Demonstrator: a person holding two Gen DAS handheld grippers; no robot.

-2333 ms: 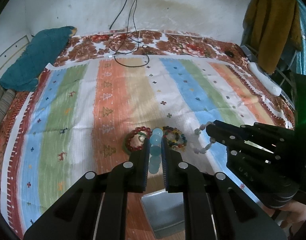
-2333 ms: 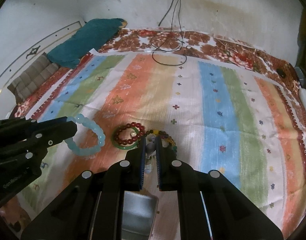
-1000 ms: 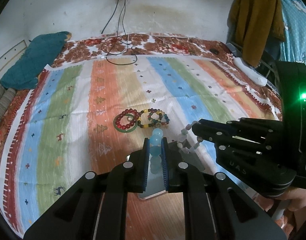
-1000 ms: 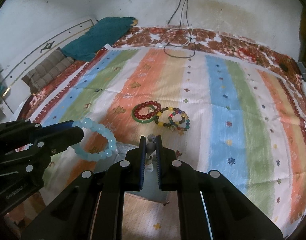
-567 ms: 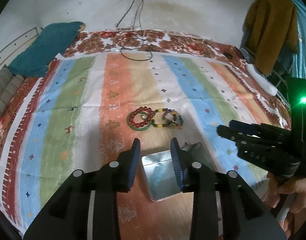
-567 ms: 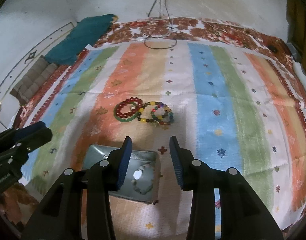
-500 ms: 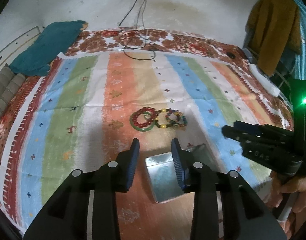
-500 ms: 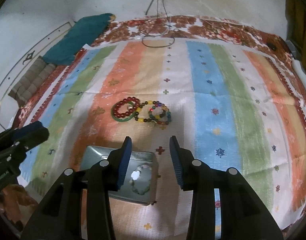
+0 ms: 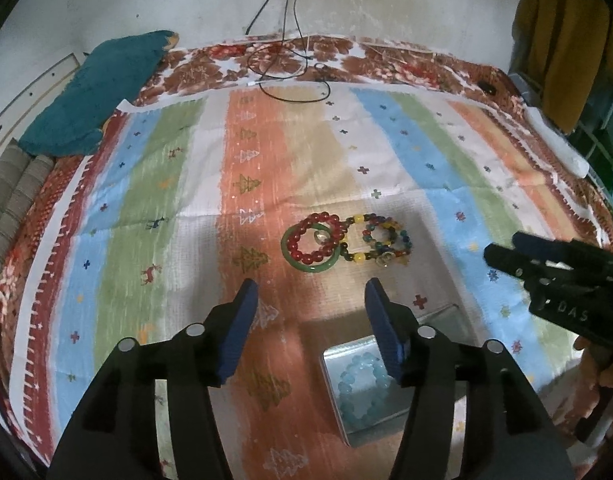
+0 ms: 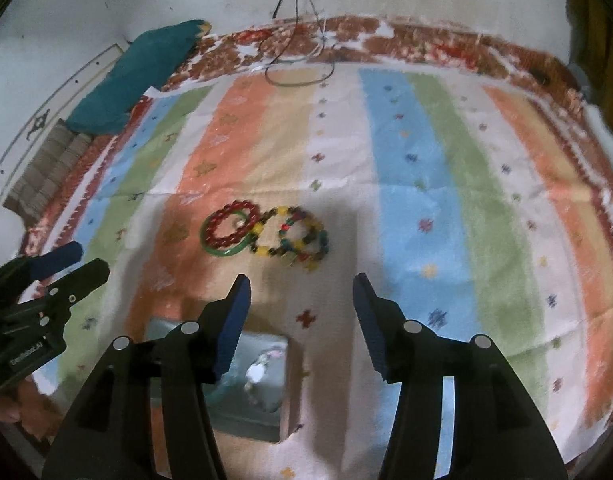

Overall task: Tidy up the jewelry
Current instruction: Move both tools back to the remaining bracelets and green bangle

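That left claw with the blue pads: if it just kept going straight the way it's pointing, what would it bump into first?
Probably the striped bedspread itself. The left claw, jaws opening and empty, aims at bare cloth just short of the red bead bracelet lying on the green bangle. Depth is hard to judge, so it might reach those instead.

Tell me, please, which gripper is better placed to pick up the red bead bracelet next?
Probably the left gripper: the red bead bracelet lies just ahead between its opening, empty jaws. The right gripper is also opening and empty, but the bracelet sits left of its line.
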